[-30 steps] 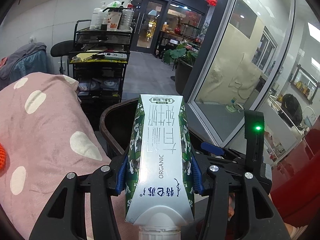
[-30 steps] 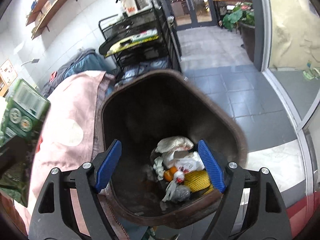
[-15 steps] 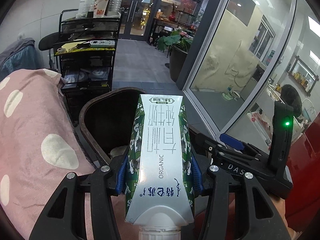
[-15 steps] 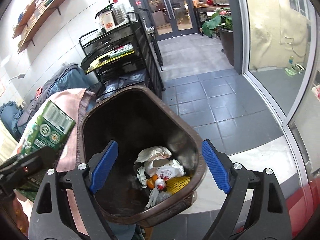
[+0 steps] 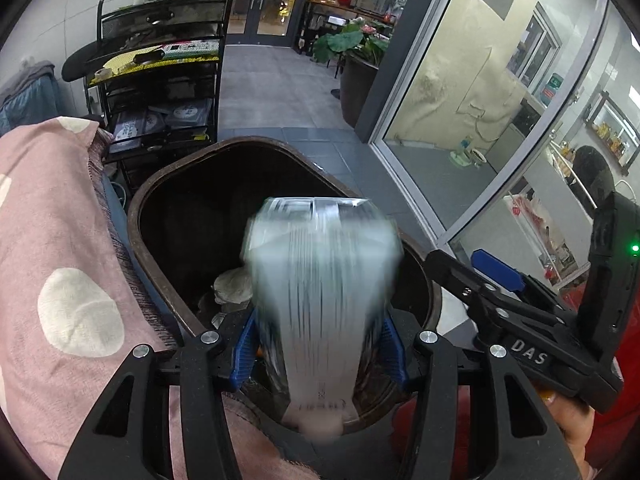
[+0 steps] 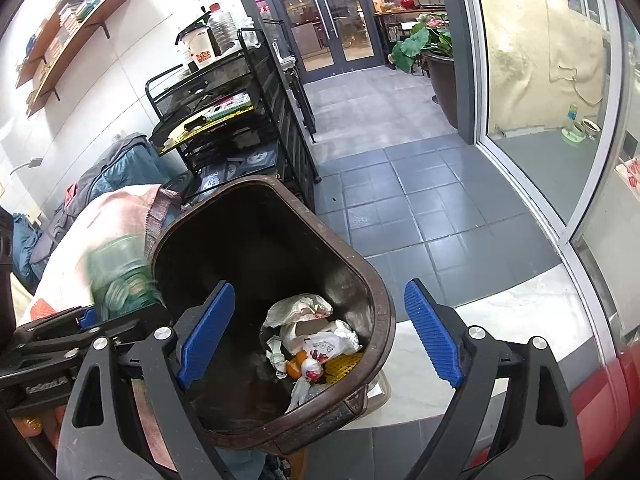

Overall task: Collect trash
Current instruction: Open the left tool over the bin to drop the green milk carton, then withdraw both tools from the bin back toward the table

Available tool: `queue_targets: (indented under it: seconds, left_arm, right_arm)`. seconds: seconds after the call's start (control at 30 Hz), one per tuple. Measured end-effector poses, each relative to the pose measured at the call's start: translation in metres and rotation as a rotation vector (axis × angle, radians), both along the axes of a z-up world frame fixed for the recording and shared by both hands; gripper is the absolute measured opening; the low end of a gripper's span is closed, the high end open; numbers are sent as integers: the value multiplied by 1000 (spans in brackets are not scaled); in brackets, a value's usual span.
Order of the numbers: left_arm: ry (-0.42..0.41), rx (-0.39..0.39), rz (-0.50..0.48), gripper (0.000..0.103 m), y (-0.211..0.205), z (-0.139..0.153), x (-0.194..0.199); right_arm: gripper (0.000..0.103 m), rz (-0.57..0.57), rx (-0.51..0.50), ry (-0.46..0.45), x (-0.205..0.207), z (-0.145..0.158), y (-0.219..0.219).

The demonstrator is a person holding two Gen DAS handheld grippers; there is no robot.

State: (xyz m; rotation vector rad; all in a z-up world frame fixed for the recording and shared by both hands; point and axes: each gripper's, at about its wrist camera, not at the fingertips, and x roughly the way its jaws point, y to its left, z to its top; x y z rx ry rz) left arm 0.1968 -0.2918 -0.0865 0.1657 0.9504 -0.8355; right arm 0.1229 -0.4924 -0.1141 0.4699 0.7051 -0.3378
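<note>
Two grippers above bin (image 6: pixel 376 308) rim.

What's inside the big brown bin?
Inside the brown plastic bin: crumpled white wrappers, a white plastic bag, orange peel, yellow mesh. Anything beneath that pile is covered.

Left gripper (image 5: pixel 320 344) jaws half-parted; right gripper (image 6: pixel 320 332) jaws spread wide, just opened.

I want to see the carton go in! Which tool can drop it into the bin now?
The left tool. The blurred milk carton sits between its fingers, right over the brown bin. The right tool is open and empty.
</note>
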Motion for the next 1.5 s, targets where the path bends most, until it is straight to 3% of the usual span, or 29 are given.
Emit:
queue_targets:
  seconds: [0.13, 0.27, 0.43, 0.73, 0.97, 1.1, 1.5]
  left_arm:
    - [-1, 7, 12, 83, -3, 1, 2]
    - [-16, 8, 2, 90, -4, 3, -2]
    - [-65, -13, 21, 94, 8, 12, -14]
    - [-182, -172, 107, 97, 63, 42, -45]
    - [-275, -217, 153, 97, 102, 62, -62]
    - [-327, -200, 178, 97, 122, 67, -69]
    - [-326, -236, 361, 97, 207, 73, -74]
  right_arm:
    - [86, -12, -3, 6, -2, 0, -4]
    - [86, -22, -3, 6, -3, 1, -7]
    - [87, -23, -2, 5, -2, 1, -7]
    - [89, 42, -2, -12, 8, 7, 13]
    - [89, 136, -6, -36, 19, 17, 46]
    - [89, 195, -15, -52, 24, 24, 68]
    - [89, 393, -44, -102, 39, 48, 144]
